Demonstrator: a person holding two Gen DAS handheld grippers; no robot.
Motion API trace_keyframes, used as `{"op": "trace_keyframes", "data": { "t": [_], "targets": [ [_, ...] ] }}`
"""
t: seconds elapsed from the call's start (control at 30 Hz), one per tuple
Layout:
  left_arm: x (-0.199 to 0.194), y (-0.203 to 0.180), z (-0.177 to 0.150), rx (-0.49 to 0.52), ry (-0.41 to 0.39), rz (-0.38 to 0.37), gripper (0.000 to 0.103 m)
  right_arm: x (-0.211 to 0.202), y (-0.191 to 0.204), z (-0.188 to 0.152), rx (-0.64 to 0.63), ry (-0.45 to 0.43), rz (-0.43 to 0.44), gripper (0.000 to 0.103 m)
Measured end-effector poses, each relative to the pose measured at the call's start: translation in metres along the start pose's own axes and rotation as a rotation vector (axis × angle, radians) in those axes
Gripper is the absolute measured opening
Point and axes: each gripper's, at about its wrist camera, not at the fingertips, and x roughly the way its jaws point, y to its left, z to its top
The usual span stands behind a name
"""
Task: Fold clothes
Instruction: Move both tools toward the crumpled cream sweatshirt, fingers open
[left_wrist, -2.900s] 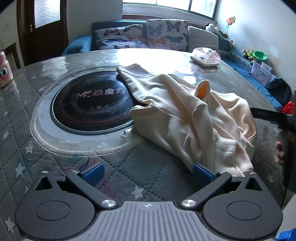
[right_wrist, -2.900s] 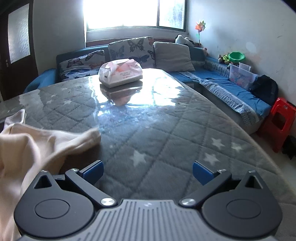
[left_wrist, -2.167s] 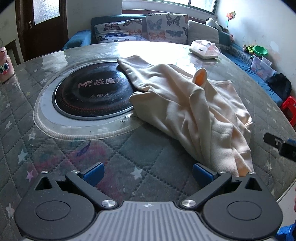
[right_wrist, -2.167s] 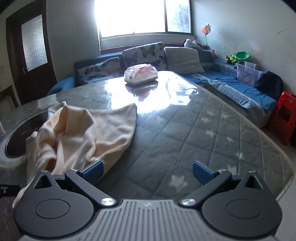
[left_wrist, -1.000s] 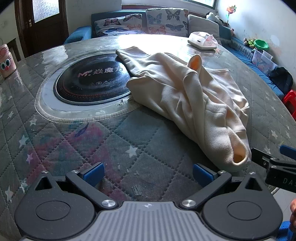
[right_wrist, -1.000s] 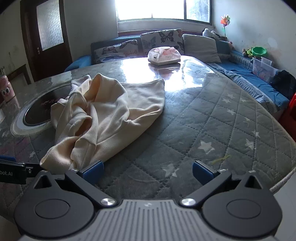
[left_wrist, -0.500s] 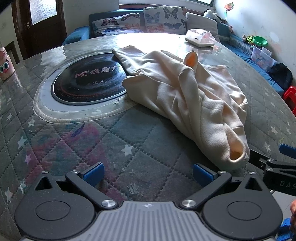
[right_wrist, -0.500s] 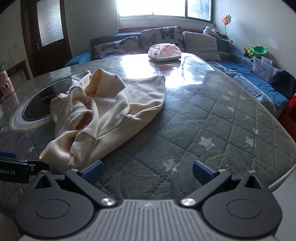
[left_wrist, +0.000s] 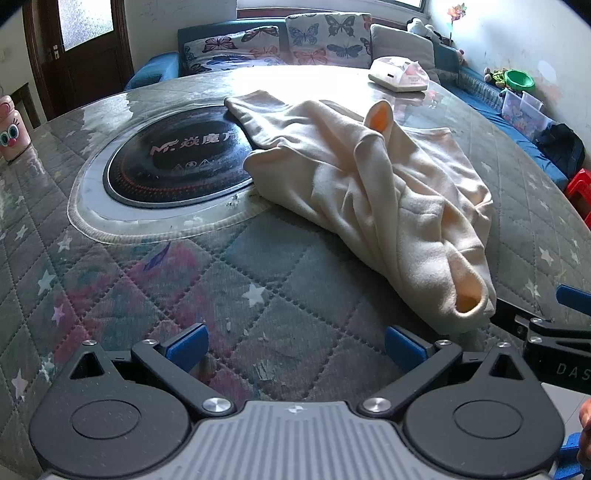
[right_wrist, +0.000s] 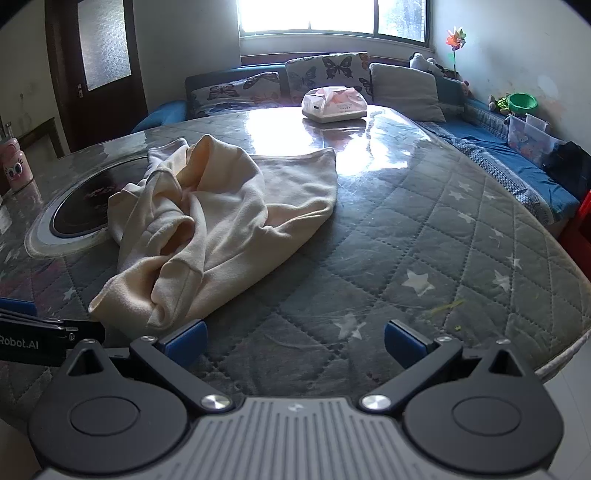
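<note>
I see one cream fleece garment in a crumpled, unfolded heap on the quilted star-pattern table cover. One sleeve lies flat, reaching over the edge of the round black cooktop inset. Another cuff sticks upright from the middle, orange lining showing. Near end bunched, its opening gaping toward me. Flat hem spreads on the far right side

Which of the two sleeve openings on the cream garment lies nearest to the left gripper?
The cuff lying flat at the garment's near end, just ahead of the left gripper. The other cuff stands upright farther back.
</note>
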Motion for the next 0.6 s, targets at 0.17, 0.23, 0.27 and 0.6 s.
{"op": "trace_keyframes", "data": {
  "t": [0.17,0.23,0.27,0.6],
  "targets": [
    [-0.0008,-0.0015,-0.0005,0.006,-0.001,0.0,0.103,-0.0013,0.0008,0.0002,-0.003,-0.003,0.001,0.103],
    [-0.0013,-0.0019,-0.0002,0.008,-0.002,0.001,0.103,-0.0019,0.0011,0.0005,-0.004,-0.004,0.003,0.103],
    [-0.0013,-0.0021,-0.0001,0.009,-0.002,0.001,0.103,-0.0022,0.0014,0.0007,-0.005,-0.006,0.005,0.103],
    [-0.0004,-0.0024,0.0019,0.01,-0.002,0.002,0.103,-0.0008,0.0028,0.0029,-0.011,-0.003,0.009,0.103]
  ]
}}
